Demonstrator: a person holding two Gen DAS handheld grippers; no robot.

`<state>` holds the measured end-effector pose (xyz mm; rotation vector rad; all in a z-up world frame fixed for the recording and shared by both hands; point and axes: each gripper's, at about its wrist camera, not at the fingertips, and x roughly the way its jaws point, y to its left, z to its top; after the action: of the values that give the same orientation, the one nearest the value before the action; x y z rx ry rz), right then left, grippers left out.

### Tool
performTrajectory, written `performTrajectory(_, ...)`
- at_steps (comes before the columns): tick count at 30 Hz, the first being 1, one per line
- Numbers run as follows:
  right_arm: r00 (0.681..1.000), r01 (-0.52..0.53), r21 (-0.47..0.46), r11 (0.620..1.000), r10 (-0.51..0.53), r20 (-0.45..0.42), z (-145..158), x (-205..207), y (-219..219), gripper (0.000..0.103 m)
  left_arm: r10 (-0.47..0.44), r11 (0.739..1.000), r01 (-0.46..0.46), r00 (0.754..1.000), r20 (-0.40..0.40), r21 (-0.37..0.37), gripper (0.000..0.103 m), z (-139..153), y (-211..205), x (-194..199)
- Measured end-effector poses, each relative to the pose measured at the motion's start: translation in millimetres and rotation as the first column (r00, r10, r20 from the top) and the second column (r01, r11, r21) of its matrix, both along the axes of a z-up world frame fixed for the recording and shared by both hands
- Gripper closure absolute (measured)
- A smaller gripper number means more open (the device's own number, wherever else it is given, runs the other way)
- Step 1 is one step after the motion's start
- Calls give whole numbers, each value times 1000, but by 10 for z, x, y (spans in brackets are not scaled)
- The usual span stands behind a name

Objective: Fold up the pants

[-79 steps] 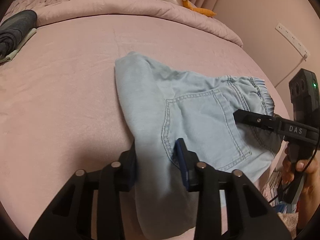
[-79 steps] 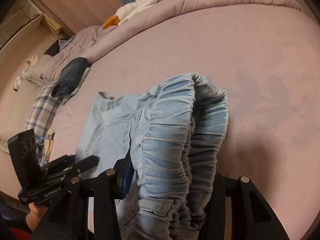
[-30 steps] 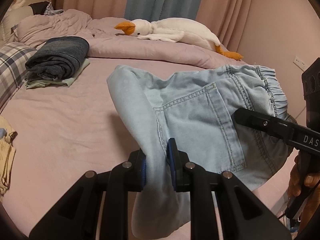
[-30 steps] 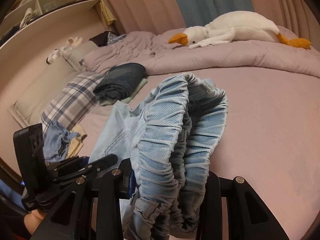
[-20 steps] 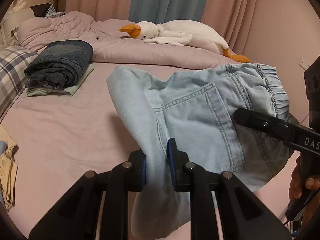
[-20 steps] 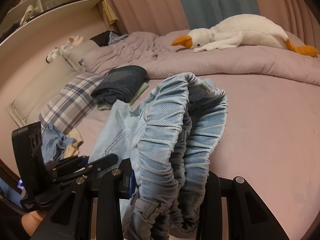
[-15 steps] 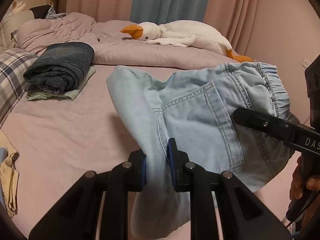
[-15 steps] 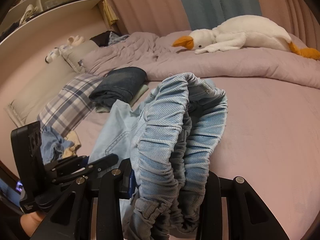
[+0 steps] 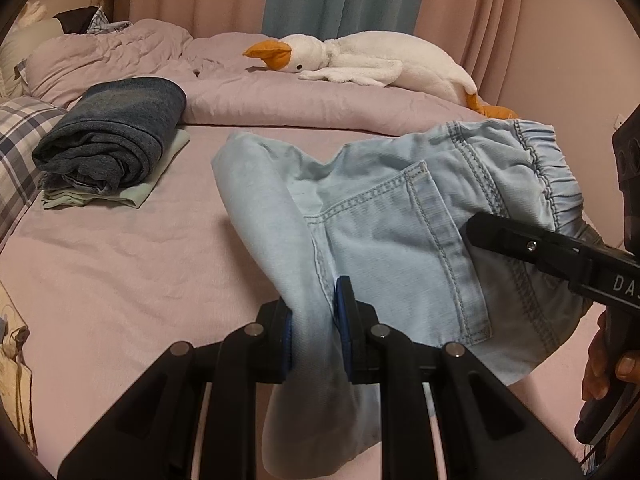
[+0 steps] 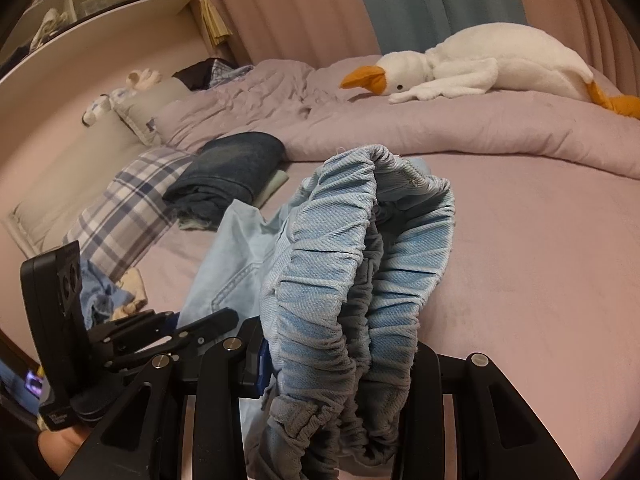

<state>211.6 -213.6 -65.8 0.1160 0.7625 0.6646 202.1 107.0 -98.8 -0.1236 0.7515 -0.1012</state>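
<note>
Narrowly parted, left gripper (image 9: 315,328) fingers pinch the pants (image 9: 384,240); right gripper (image 10: 340,364) fingers clamp the bunched waistband (image 10: 360,280).

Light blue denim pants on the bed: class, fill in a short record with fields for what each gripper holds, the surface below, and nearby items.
left gripper: shut on a fold of the light blue denim pants
right gripper: shut on the gathered elastic waistband
surface: pink bed sheet
nearby: folded dark blue garment; white plush goose with an orange beak; plaid pillow
</note>
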Motion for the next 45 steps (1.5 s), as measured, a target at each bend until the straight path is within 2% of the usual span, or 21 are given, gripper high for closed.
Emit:
performTrajectory(18,999,21,-33,999,-23,-35,-212,292,48,64,1,1000,-1,998,-63,1,85,-250,-29,366)
performTrajectory(34,996,35,-46,998,-39,-75,-320,398,16,64,-5,1000,6,996,-85,12,84,-325,-29,436)
performTrajectory(40,985,72,-23,997,-75,-154,-455,495,-103,60,0,1000,2,995,-102,25,80,-398,36,467)
performTrajectory(45,961,118,16,993,-110,-255,-648,600,-267,54,12,1000,-9,993,-118,24,69,-480,117,481)
